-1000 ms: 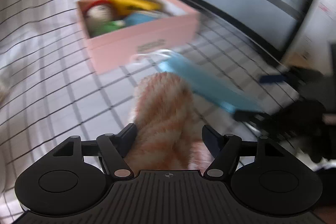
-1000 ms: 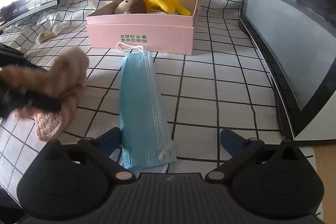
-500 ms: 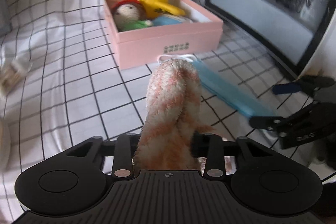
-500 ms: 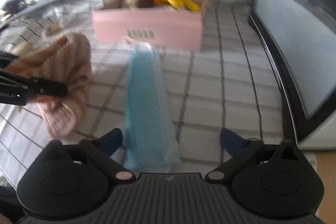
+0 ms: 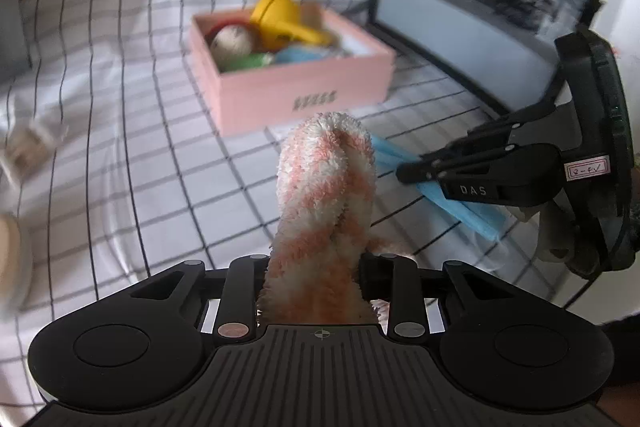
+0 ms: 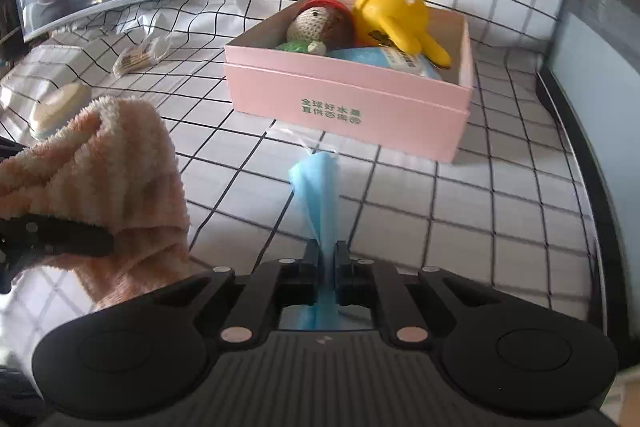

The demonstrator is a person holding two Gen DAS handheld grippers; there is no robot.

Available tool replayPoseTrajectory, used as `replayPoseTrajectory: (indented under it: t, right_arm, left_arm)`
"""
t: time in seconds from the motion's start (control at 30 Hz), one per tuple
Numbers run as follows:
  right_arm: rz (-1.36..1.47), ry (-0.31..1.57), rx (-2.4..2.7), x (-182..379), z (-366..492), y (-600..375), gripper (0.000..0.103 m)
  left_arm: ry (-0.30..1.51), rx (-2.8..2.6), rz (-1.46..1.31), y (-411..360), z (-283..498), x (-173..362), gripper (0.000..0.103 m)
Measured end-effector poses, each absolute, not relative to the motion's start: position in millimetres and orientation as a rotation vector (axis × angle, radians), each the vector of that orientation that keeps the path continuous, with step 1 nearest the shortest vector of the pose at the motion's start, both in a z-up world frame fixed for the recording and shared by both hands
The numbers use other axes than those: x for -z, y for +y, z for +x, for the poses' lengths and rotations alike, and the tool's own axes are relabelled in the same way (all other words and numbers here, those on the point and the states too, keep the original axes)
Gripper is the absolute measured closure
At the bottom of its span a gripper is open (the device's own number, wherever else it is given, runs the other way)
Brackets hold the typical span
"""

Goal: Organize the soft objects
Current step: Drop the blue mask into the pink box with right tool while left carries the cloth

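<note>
My left gripper (image 5: 316, 267) clamps the fuzzy sock (image 5: 326, 187), my right gripper (image 6: 328, 259) pinches the face mask (image 6: 316, 187); either limp piece could snag the pink box (image 6: 348, 99) rim.

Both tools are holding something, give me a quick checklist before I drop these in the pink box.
1. Left tool shut on the towel: ok.
2. Right tool shut on the mask: ok, though it pinches only a thin fold.
3. Mask fully off the cloth: cannot tell; its far tip hangs low.
4. Box open: ok, no lid on it.
5. Room in the box: cannot tell; the doll, yellow toy and a blue pack already fill much of it.
6. Path to the box: ok, nothing stands between.
</note>
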State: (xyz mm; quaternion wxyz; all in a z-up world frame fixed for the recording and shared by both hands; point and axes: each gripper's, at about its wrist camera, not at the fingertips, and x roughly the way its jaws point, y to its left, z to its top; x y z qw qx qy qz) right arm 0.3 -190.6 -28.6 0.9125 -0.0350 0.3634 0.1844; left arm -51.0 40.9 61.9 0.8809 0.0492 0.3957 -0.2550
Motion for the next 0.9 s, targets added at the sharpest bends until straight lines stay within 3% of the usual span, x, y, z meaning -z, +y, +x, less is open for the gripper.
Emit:
replayPoseTrajectory:
  t: [0.23, 0.43, 0.53, 0.63, 0.77, 0.9]
  right_arm:
    - [-0.006, 0.597, -0.31, -30.8, -42.8, -225.5, 0.096]
    - [0.022, 0.484, -0.249, -49.5, -53.9, -240.8, 0.096]
    - [0.033, 0.466, -0.225, -45.1, -57.4, -243.9, 0.096]
    - [0.055, 0.47, -0.211, -36.2, -60.3, -246.8, 0.096]
    - [0.042, 0.508, -0.18, -20.7, -60.3, -253.1, 0.096]
    - [0.044, 0.537, -0.168, -13.6, -47.4, -260.9, 0.096]
  left_arm:
    - [0.594, 0.626, 0.063, 42.0, -31.0, -164.2, 0.071]
    - [0.384, 0.632, 0.014, 22.6, 48.3, -234.1, 0.07]
    - [0.414, 0.656, -0.02, 8.2, 103.9, -215.9, 0.066]
    - [0.64, 0.595, -0.069, -4.7, 162.8, -151.6, 0.062]
    - [0.781, 0.332, 0.177, -30.4, 182.5, -76.6, 0.057]
    - [0.752, 0.351, 0.145, -32.6, 172.8, -79.3, 0.058]
